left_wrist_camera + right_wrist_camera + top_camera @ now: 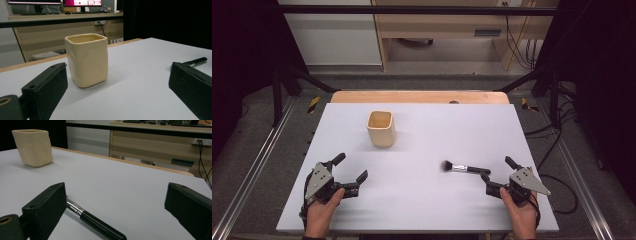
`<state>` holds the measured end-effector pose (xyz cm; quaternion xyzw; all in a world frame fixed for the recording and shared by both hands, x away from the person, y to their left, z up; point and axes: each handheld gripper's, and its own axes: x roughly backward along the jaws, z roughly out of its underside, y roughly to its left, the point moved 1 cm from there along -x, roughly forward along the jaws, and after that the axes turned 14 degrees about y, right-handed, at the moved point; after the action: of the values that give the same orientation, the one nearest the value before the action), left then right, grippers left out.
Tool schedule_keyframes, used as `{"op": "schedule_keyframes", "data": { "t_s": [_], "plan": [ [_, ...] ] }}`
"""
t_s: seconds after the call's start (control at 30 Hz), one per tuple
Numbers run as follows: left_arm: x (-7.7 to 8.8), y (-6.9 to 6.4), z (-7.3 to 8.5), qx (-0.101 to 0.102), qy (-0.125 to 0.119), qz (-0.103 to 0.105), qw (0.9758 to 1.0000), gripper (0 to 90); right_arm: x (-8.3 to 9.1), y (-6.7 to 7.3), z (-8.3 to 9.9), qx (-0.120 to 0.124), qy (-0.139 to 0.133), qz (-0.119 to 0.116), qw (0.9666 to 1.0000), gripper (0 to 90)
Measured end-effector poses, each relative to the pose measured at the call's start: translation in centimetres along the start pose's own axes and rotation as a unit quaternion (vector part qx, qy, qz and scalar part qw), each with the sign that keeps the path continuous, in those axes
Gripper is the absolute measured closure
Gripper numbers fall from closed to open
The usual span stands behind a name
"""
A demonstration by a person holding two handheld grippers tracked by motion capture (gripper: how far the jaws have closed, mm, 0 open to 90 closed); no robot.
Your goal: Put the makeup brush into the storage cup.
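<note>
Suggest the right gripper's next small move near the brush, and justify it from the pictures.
Probably ease the right gripper forward and left over the brush handle: its jaws stand open and empty, and the brush lies flat on the table, its handle end just ahead.

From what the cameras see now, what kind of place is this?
Probably a lab or recording workspace: a white tabletop framed by black metal rails, loose black cables on the floor, and lit computer monitors on a wooden desk behind.

Black-handled makeup brush lies flat on white table; cream square cup stands upright, well apart
</note>
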<state>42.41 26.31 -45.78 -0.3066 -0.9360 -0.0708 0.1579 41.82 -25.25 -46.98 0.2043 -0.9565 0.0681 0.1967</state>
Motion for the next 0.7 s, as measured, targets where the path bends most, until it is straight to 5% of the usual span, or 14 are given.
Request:
{"op": "schedule_keyframes", "data": {
  "t_s": [0.4,0.57,0.7],
  "plan": [
    [0.0,0.1,0.2,-0.001,0.005,-0.002,1.0,2.0,-0.1,0.4,0.1,0.011,0.013,-0.005,0.9998,4.5],
    [-0.1,0.1,0.3,-0.003,0.009,-0.002,1.0,2.0,-0.3,0.7,-0.6,0.037,0.052,-0.013,0.9979,3.5],
    [-0.3,0.0,0.4,-0.005,0.013,-0.001,0.9999,1.9,-0.7,0.7,-0.9,0.07,0.095,-0.033,0.9924,3.4]
  ]
}}
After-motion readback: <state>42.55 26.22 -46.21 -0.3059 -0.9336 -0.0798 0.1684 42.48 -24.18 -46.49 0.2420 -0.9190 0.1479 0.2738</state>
